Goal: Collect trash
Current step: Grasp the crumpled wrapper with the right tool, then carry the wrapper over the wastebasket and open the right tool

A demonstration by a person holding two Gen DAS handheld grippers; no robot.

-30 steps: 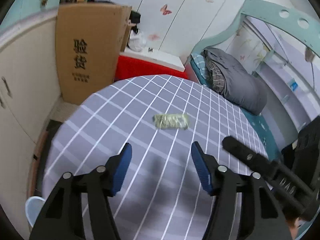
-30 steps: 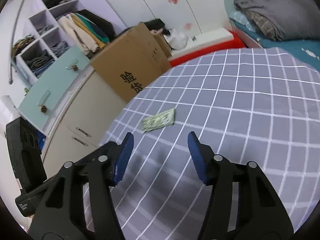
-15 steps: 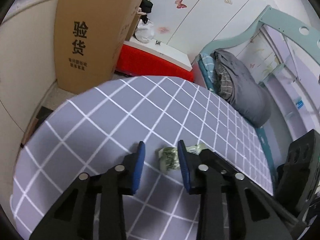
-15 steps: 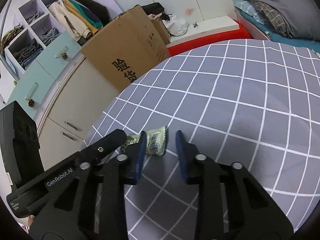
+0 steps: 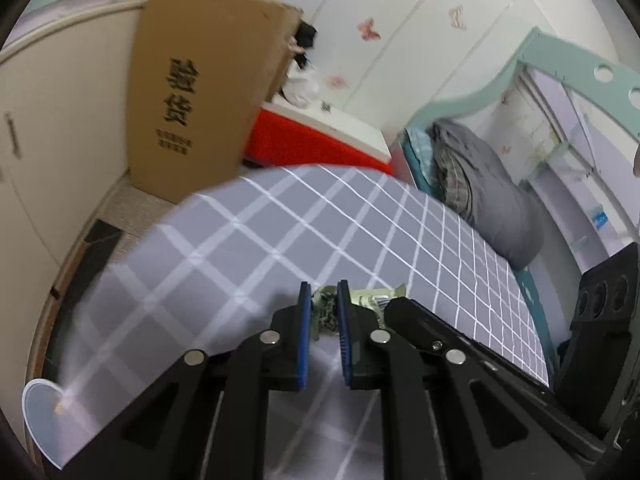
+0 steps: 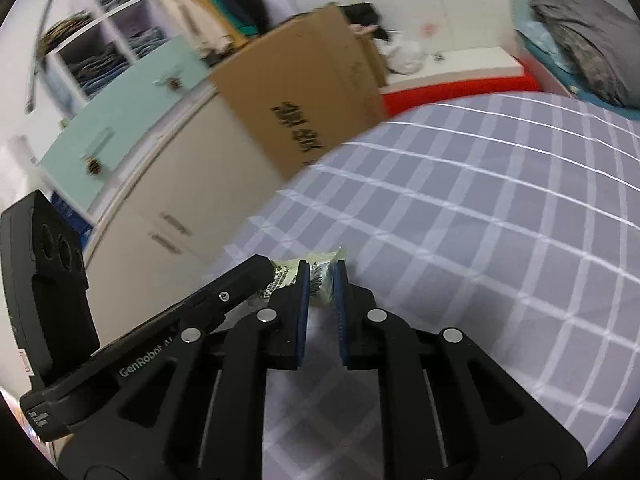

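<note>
Wrapper [image 5: 325, 309]: pale green, crumpled, print blurred | left tool [image 5: 323, 292], right tool [image 6: 321, 272]: each apparently clamped on one end

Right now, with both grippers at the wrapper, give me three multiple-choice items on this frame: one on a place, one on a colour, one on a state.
1. Where does the cardboard box stand?
A. on the checked table
B. beyond the table's far edge, against the cream cabinet
C. on the bed

2. What colour are the pads on the gripper fingers?
A. blue
B. red
C. white

3. How is the wrapper held?
A. it lies untouched on the table
B. only the right gripper has it
C. both grippers pinch it, one at each end

Answers:
1 B: the box rises behind the table, next to the cabinet.
2 A: blue strips line the inner faces of the fingers in both views.
3 C: the left gripper and the right gripper each close on part of the wrapper.
</note>
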